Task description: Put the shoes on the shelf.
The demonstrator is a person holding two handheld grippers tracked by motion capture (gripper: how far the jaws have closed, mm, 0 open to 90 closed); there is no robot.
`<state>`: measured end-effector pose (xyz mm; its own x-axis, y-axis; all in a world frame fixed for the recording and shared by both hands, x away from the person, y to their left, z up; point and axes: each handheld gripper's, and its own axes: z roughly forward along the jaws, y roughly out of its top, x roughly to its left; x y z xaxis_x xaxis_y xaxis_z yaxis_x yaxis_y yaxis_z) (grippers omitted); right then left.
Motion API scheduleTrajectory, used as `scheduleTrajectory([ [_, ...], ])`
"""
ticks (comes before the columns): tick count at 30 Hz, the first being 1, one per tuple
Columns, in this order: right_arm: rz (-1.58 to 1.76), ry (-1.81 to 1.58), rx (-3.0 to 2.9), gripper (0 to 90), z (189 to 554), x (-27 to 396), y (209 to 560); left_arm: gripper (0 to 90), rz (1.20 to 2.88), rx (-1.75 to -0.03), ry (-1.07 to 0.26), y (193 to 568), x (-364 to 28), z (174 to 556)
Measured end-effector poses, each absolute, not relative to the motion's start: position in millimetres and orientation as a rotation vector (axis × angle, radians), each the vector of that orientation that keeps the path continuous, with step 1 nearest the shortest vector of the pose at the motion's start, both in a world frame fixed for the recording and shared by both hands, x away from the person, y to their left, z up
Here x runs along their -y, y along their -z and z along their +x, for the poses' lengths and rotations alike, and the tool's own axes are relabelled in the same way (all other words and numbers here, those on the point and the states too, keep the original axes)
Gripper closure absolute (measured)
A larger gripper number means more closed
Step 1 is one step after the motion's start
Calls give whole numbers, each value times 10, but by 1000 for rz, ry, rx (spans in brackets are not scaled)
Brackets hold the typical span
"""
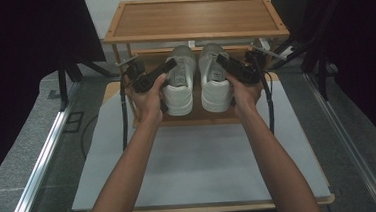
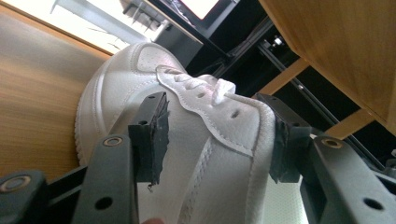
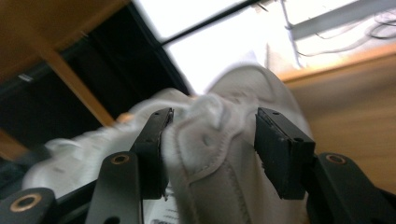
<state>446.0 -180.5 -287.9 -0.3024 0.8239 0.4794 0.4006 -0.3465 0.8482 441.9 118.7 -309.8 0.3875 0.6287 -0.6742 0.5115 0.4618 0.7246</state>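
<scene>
Each white shoe [image 1: 178, 84] sits between a gripper's [image 2: 219, 140] parted jaws.

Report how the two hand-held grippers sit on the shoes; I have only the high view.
Observer: The left hand-held gripper is open, its jaws standing either side of the left shoe at its collar.
Operator: Now the right one.
Observer: The right hand-held gripper is open too, around the right shoe; there is a clear gap at one jaw.
Operator: Check the laces.
Observer: A white lace runs through the left shoe's eyelets.
</scene>
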Motion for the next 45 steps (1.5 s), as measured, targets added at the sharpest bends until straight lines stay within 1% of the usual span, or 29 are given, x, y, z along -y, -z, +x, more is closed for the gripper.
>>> scheduleTrajectory([
  [3, 1549, -1709, -1486, 435, 4367, 1845, 2815, 461, 1163, -1229, -96, 3080, -1223, 4389],
  [7, 1506, -1710, -1484, 446, 4290, 1906, 2764, 461, 1165, -1185, -118, 3003, -1293, 4300],
  [12, 1442, -1681, -1541, 499, 4110, 2023, 2754, 472, 1196, -1151, -147, 2988, -1395, 4123],
  [14, 1402, -1667, -1575, 542, 3974, 2078, 2763, 487, 1201, -1136, -150, 3009, -1484, 4023],
  [15, 1386, -1658, -1593, 562, 3919, 2099, 2768, 499, 1202, -1134, -165, 3021, -1529, 3967],
  [18, 1322, -1649, -1651, 668, 3697, 2170, 2812, 570, 1226, -1115, -187, 3069, -1646, 3800],
  [19, 1302, -1641, -1685, 697, 3630, 2187, 2833, 602, 1248, -1106, -202, 3084, -1667, 3742],
  [20, 1273, -1622, -1738, 756, 3508, 2203, 2875, 671, 1274, -1100, -221, 3100, -1679, 3684],
  [21, 1273, -1622, -1738, 756, 3508, 2203, 2875, 671, 1294, -1095, -231, 3120, -1682, 3629],
  [22, 1257, -1616, -1761, 776, 3460, 2200, 2898, 700, 1321, -1090, -237, 3143, -1681, 3582],
  [23, 1235, -1599, -1818, 800, 3388, 2178, 2944, 743, 1387, -1084, -265, 3191, -1663, 3503],
  [25, 1218, -1579, -1868, 814, 3344, 2140, 2993, 772, 1410, -1084, -283, 3214, -1651, 3470],
  [26, 1218, -1579, -1868, 814, 3344, 2140, 2993, 772, 1429, -1082, -293, 3234, -1637, 3447],
  [28, 1206, -1565, -1900, 819, 3333, 2096, 3039, 790, 1469, -1064, -284, 3262, -1595, 3410],
  [32, 1187, -1563, -1937, 818, 3354, 1996, 3089, 786, 1526, -1033, -249, 3277, -1489, 3408],
  [37, 1175, -1593, -1920, 805, 3409, 1953, 3084, 762, 1563, -1009, -268, 3244, -1381, 3447],
  [42, 1179, -1614, -1915, 805, 3450, 1931, 3082, 752, 1547, -1013, -228, 3266, -1299, 3534],
  [45, 1186, -1598, -1900, 807, 3485, 1899, 3080, 761, 1543, -1026, -259, 3267, -1284, 3573],
])
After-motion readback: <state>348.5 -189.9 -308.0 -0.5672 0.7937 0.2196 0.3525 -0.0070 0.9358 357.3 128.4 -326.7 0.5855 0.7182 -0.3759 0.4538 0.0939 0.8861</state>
